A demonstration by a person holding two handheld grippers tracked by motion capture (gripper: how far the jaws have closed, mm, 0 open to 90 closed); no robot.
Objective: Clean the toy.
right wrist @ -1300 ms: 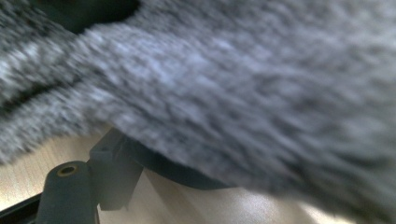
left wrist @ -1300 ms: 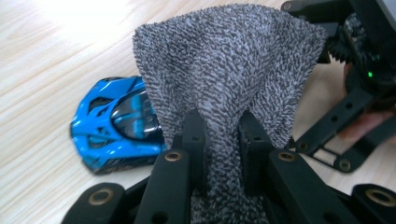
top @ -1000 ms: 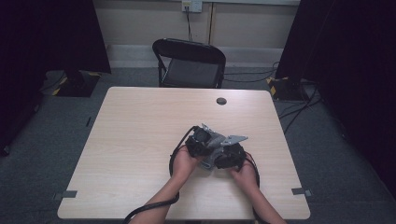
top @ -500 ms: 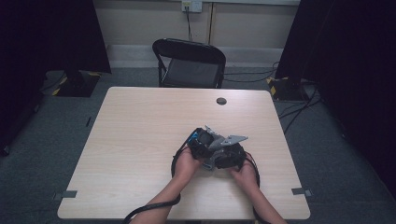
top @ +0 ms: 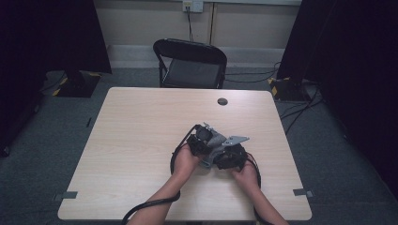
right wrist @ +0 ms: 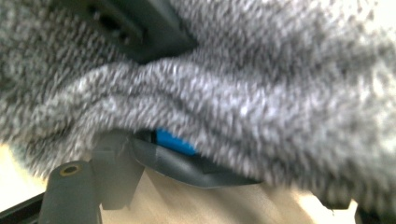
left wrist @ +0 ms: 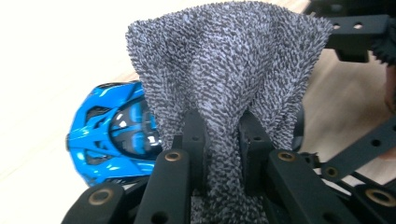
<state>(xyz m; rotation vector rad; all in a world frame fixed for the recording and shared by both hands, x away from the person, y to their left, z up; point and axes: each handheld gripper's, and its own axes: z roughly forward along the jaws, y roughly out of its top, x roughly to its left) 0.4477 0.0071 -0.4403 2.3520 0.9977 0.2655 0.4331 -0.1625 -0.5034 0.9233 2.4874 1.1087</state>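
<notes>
Premises resemble a recording lab: bare wooden desk (top: 141, 140), folding chair (top: 192, 63), black curtains (top: 47, 37), floor cables (top: 300, 108), grey carpet (top: 42, 154).

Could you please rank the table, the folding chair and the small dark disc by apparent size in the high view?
1. table
2. folding chair, though it stands farther from the camera
3. small dark disc

At the table's (top: 141, 140) near right, I hold my left gripper (top: 202, 139) and right gripper (top: 230, 157) side by side, a cloth (left wrist: 224, 88) between them. In the left gripper view the cloth rises from between my jaws at centre frame, a toy car (left wrist: 112, 135) lying lower left behind it. A folding chair (top: 190, 63) stands beyond the table's far edge, a small round disc (top: 222, 101) on the tabletop before it.
</notes>
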